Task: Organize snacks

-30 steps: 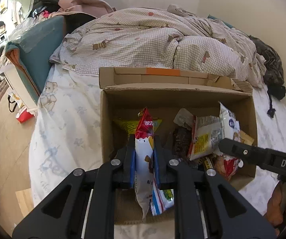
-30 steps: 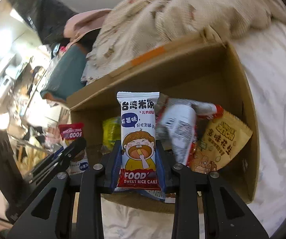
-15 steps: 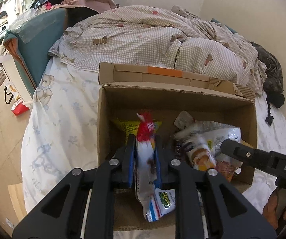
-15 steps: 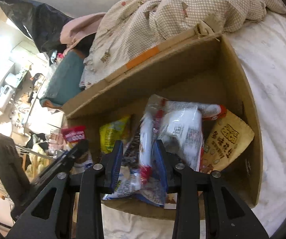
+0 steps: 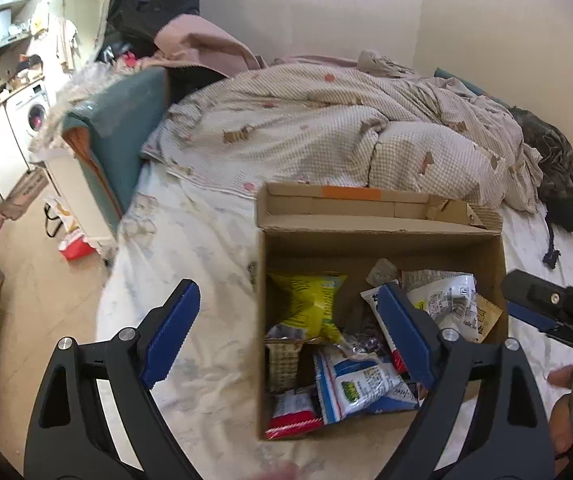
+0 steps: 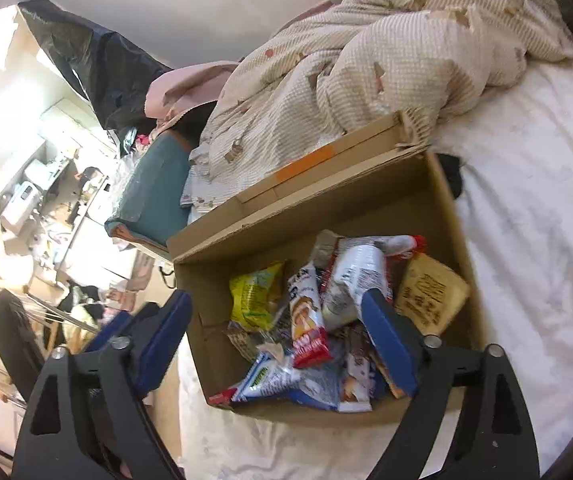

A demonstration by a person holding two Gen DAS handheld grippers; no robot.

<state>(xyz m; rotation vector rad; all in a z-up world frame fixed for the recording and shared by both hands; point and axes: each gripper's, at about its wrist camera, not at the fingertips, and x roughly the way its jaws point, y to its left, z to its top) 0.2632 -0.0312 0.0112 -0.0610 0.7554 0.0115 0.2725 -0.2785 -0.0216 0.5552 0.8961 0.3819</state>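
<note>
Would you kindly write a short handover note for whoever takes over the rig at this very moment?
Left hand-held gripper: open, holding nothing, above the box's left wall.
Right hand-held gripper: open, holding nothing, over the box.
Cardboard box sits on the bed sheet, flaps open.
Done: yellow snack bag, rice cake packet, brown packet and blue-white packet all lie loosely piled inside.
Left: no loose snacks visible outside the box; look around for more.

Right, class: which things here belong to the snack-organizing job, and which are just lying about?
Job:
cardboard box
yellow snack bag
rice cake packet
blue-white packet
left tool
right tool

Lying about:
checked quilt
teal cushion
washing machine
</note>
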